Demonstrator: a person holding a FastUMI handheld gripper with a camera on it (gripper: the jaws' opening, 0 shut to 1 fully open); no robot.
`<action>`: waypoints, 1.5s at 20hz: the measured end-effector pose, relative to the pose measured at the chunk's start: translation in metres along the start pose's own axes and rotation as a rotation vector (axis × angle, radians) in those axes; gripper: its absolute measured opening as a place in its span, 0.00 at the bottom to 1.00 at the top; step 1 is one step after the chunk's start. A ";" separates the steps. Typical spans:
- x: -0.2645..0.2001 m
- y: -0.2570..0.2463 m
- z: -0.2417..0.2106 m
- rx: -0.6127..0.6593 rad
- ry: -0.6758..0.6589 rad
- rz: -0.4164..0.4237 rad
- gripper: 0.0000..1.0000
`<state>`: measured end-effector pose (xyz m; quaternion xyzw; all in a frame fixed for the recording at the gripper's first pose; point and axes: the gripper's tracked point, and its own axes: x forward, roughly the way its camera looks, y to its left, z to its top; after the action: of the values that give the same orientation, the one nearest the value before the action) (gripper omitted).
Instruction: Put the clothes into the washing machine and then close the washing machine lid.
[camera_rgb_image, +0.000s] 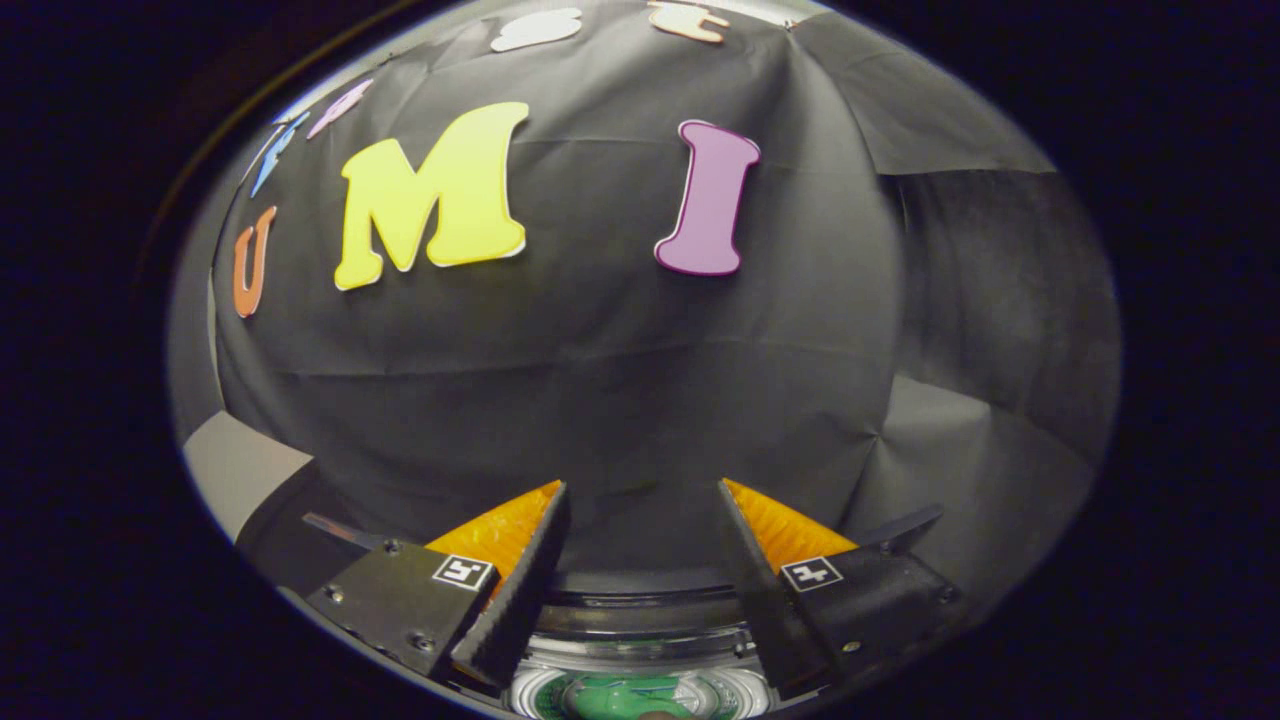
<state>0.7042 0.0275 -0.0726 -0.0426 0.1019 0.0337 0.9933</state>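
Booth wall dead ahead at 12 o'clock. Washing machine low at 6 o'clock, rim under the fingers, tub open, something green inside, likely clothing. Gripper spread wide, pinching nothing. Aimed above the rim: risk of losing the lid from view, missing it.

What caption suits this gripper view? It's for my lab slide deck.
Open gripper held empty above the washing machine, facing the booth's black cloth wall.
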 end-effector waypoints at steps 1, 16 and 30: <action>-0.003 0.000 0.000 0.001 -0.017 0.002 0.90; -0.055 -0.002 -0.019 0.015 -0.145 0.000 0.90; -0.095 -0.005 -0.053 0.015 -0.118 -0.033 0.91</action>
<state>0.6008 0.0121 -0.1046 -0.0346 0.0425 0.0188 0.9983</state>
